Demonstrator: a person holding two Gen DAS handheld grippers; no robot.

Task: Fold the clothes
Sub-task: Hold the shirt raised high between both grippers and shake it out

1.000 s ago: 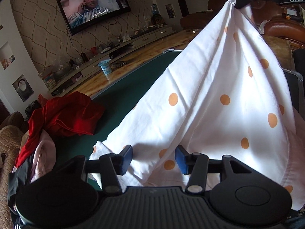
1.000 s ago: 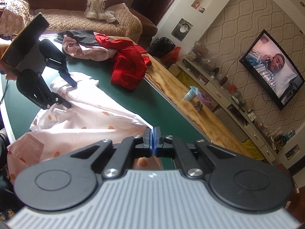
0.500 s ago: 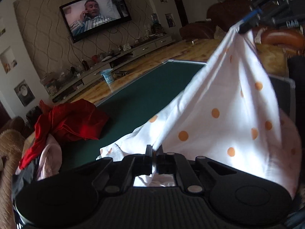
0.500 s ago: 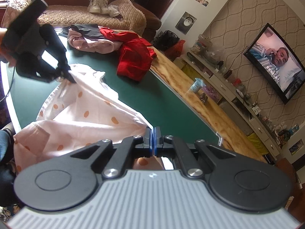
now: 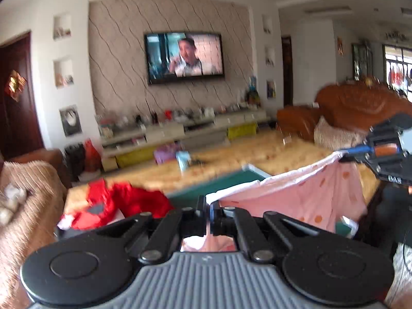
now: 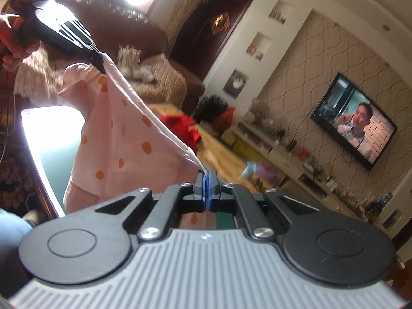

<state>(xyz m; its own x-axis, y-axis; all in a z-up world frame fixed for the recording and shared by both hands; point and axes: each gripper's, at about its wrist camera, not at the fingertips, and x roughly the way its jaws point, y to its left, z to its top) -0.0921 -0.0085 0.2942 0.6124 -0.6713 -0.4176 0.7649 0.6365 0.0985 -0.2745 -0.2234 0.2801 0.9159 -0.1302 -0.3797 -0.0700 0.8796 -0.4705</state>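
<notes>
A pink garment with orange dots [image 5: 303, 200] hangs in the air, stretched taut between both grippers above the green table [image 5: 226, 182]. My left gripper [image 5: 208, 206] is shut on one corner of its white-edged hem. My right gripper [image 6: 206, 180] is shut on the other end of that hem. In the right wrist view the garment [image 6: 116, 139] drapes down from the left gripper [image 6: 101, 67], held in a hand at top left. The right gripper [image 5: 345, 154] shows at the right edge of the left wrist view, pinching the cloth.
A red garment [image 5: 121, 203] lies heaped at the table's far left end. A brown sofa [image 5: 28, 206] stands to the left, a leather sofa [image 5: 360, 108] at the right. The TV [image 5: 184, 56] and a low cabinet [image 5: 180, 131] line the far wall.
My left gripper closed on the garment's edge, then both grippers rose and pulled apart. The cloth came up off the table and now hangs stretched between them.
</notes>
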